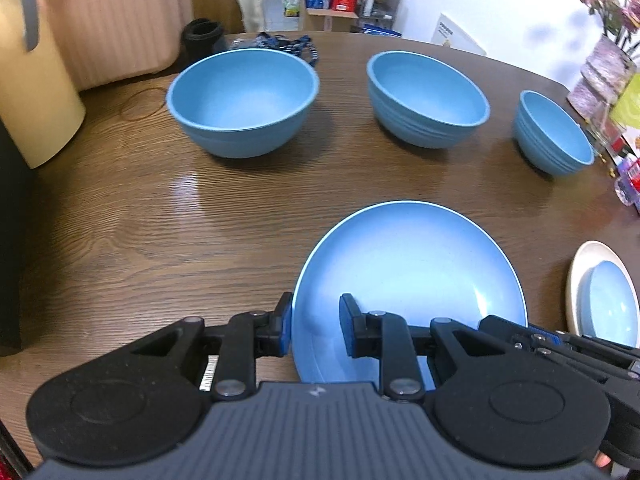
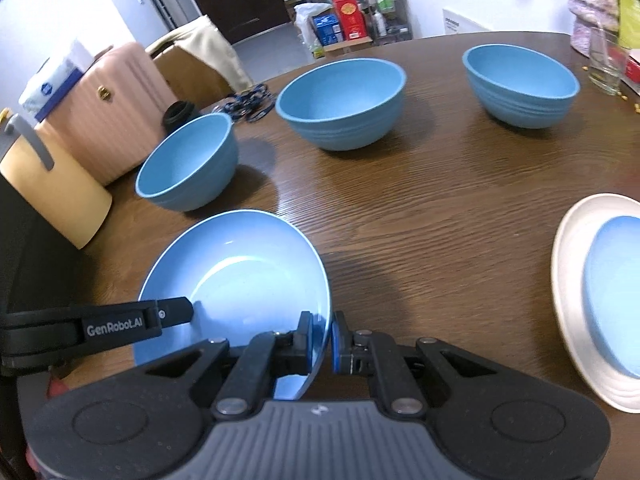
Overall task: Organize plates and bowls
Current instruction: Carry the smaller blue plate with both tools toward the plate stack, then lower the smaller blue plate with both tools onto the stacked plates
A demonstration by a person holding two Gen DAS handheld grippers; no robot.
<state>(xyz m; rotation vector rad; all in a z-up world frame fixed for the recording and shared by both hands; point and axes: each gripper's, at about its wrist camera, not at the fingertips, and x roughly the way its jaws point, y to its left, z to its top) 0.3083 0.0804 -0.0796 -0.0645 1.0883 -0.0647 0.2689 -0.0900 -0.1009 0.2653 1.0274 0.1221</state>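
A blue plate lies near the table's front edge, also in the right wrist view. My left gripper straddles its left rim with a clear gap between the fingers. My right gripper is shut on the plate's right rim. Three blue bowls stand behind: a large one, a middle one and a small one. In the right wrist view they are the left, middle and right bowls. A cream plate with a small blue plate on it lies at the right.
A pink suitcase and a cream bin stand left of the wooden table. A blue lanyard and a black cup lie at the far edge. A glass and a vase stand at the right.
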